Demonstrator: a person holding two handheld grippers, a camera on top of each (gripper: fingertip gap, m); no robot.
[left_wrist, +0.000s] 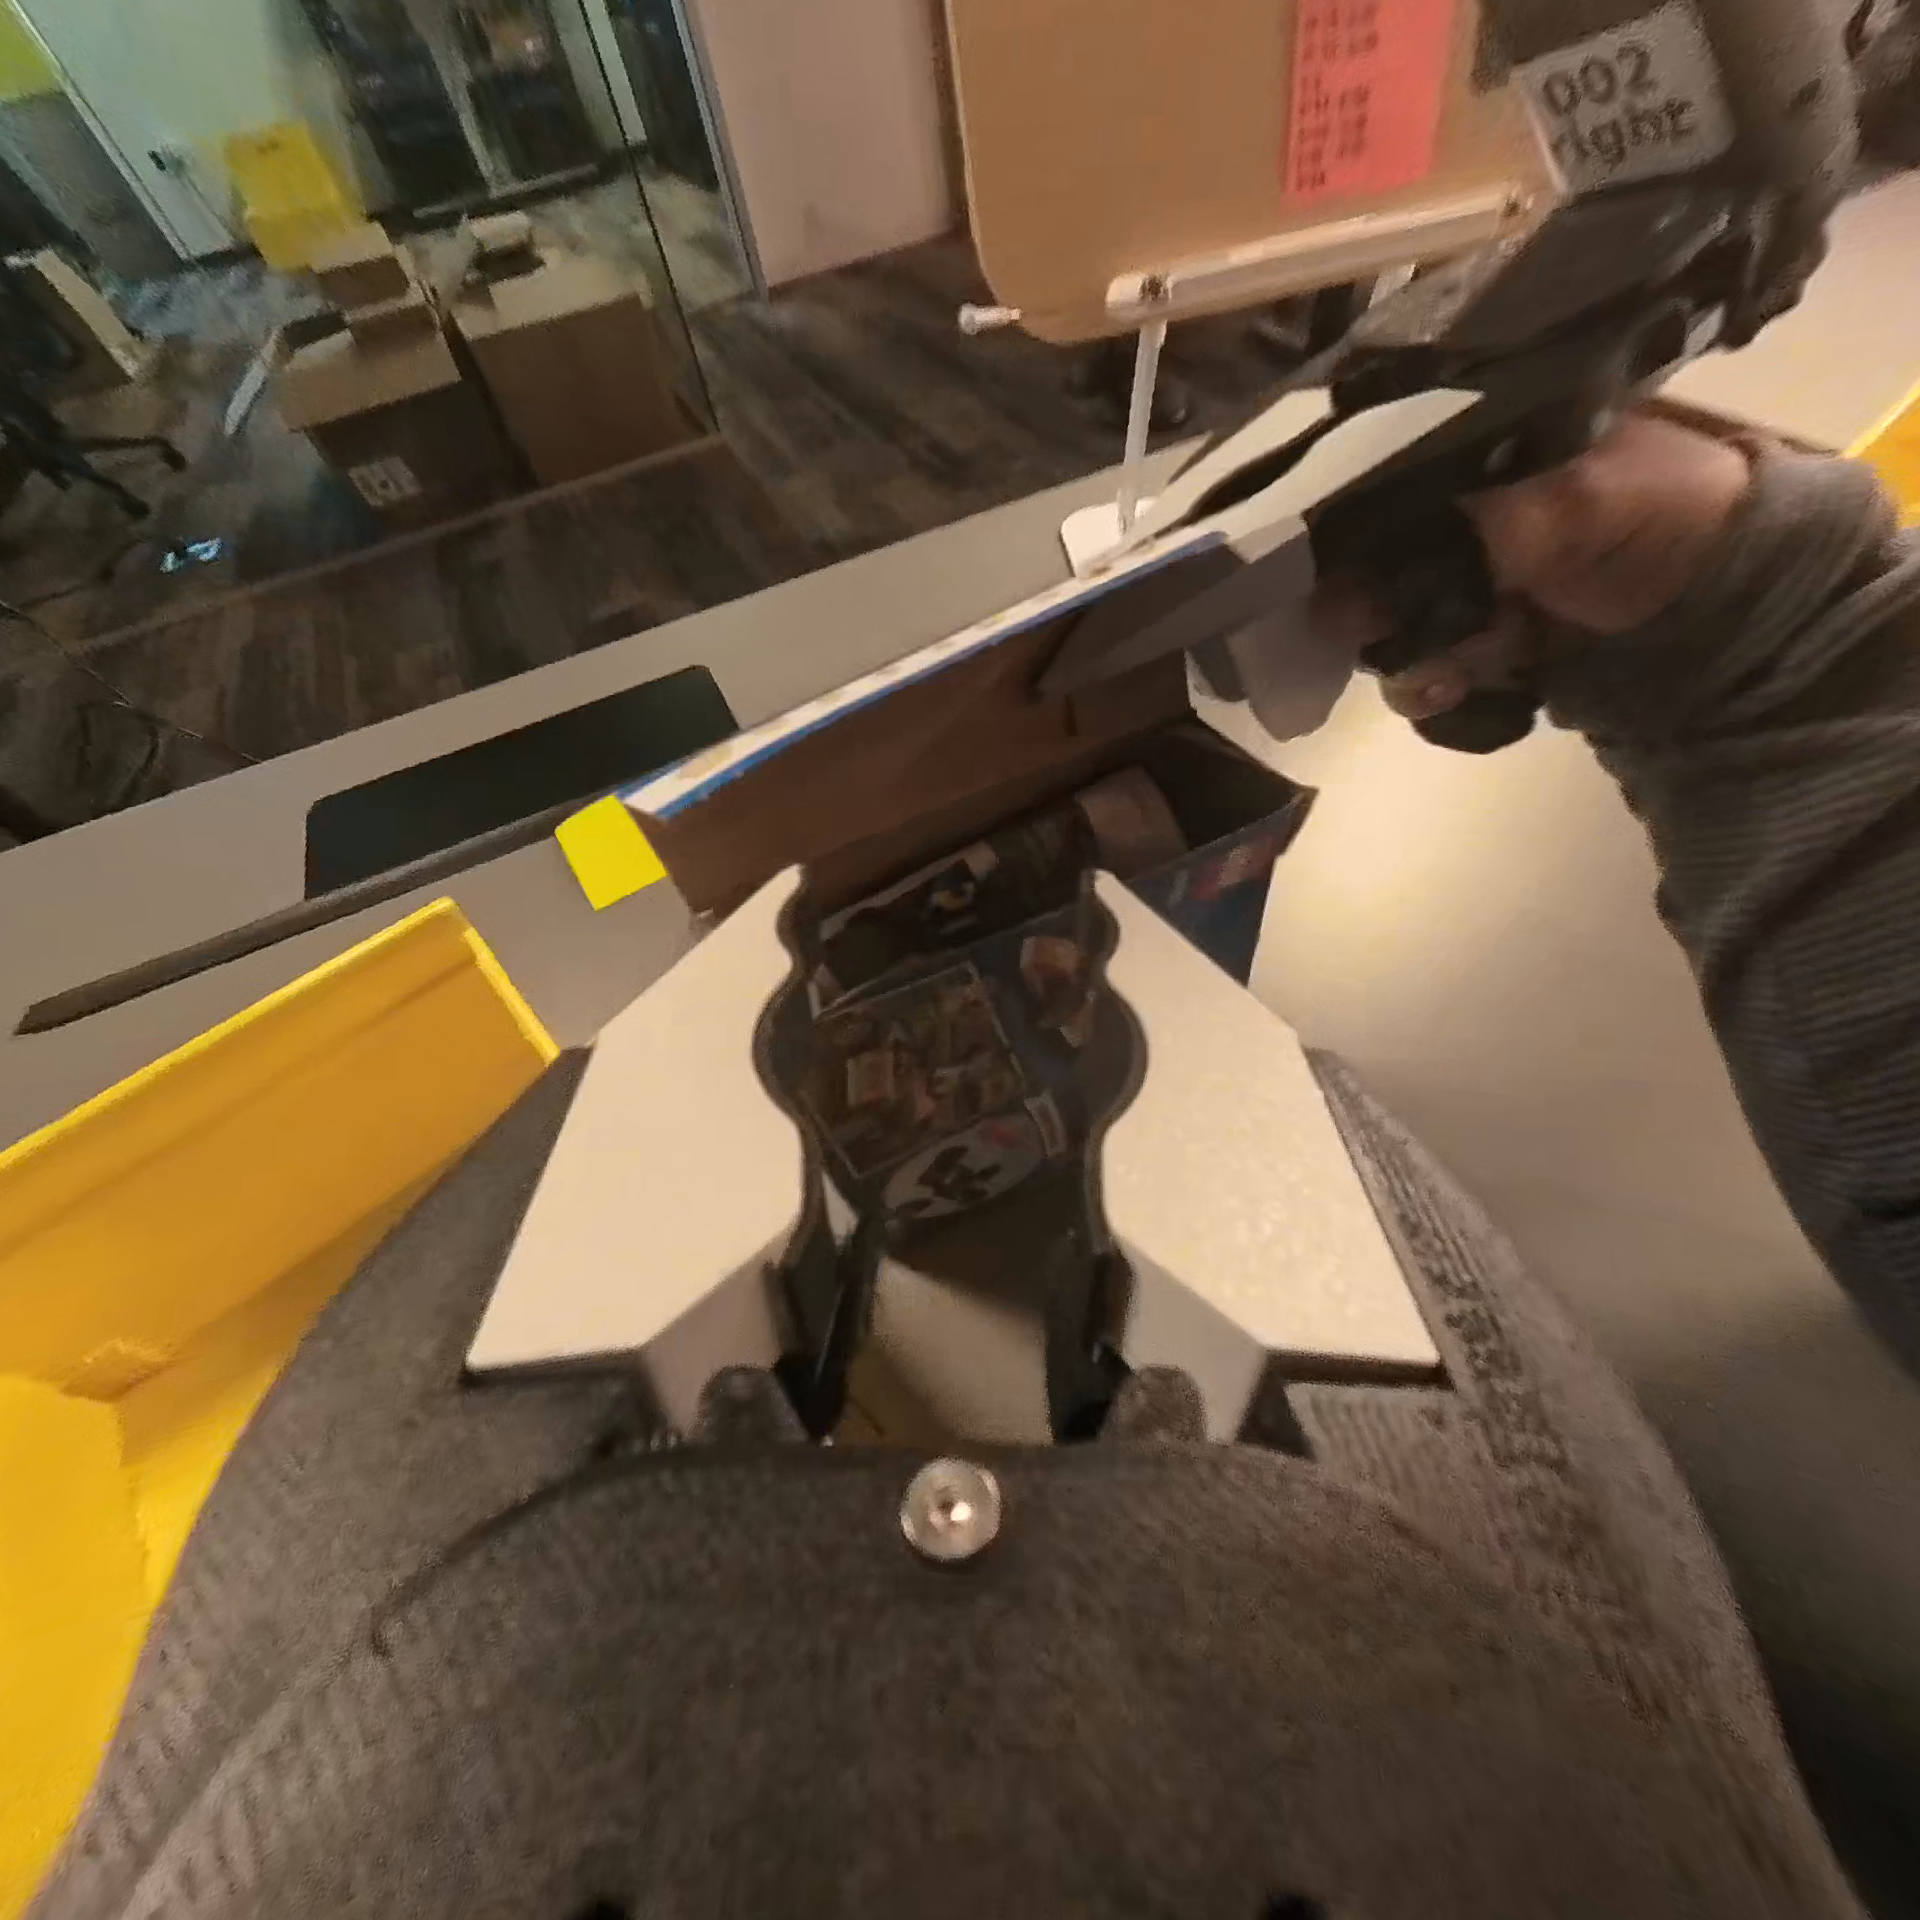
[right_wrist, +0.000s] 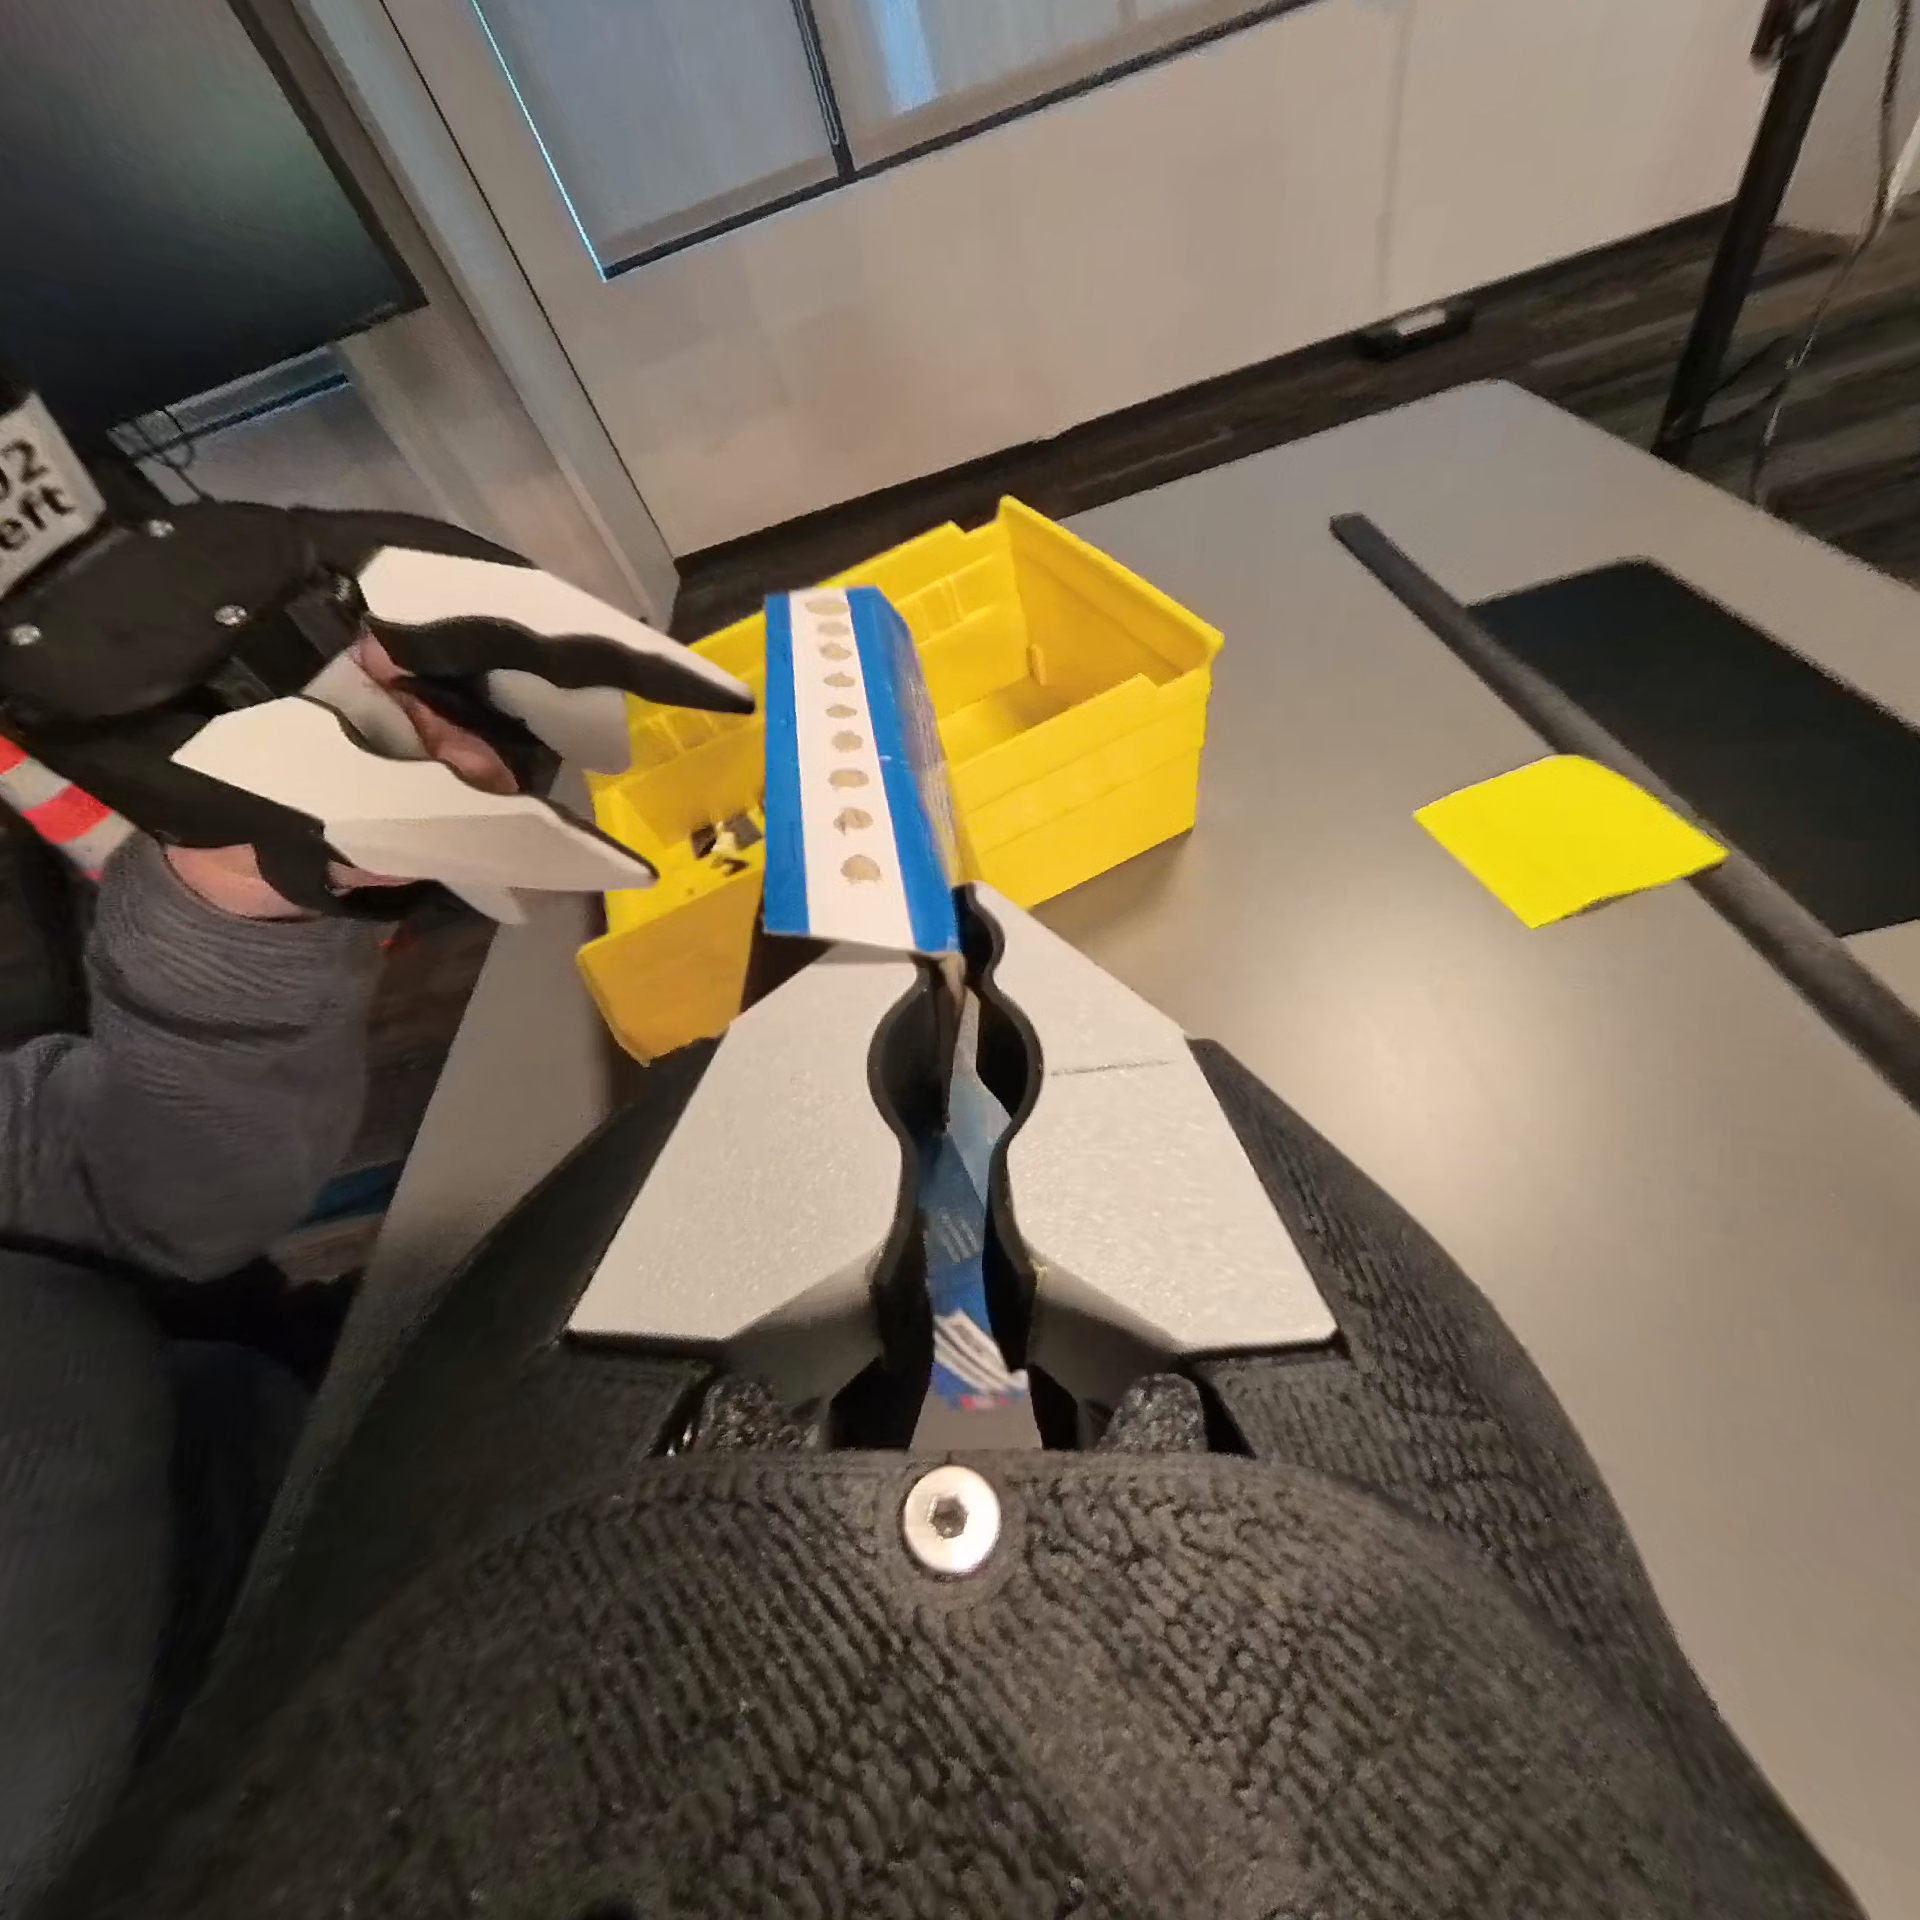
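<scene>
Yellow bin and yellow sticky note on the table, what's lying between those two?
Nothing: in the right wrist view, only bare grey table separates the yellow bin from the yellow sticky note. The black rod passes beyond the note.

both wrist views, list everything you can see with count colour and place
box: 1, blue and white card, open, wall clamped in right gripper, above the bin
packets: several, dark printed, inside the box
bin: 1, yellow, on table behind the box
note: 1, yellow, on table right of the bin
rod: 1, black, lying across table by the note
mat: 1, black, on table behind the rod
table: 1, grey
board: 1, tan with red sheet, on stand at table edge
cartons: a few, brown, on floor behind glass
right gripper: shut on box wall
left gripper: open, beside the box
sleeves: grey, both arms
</scene>
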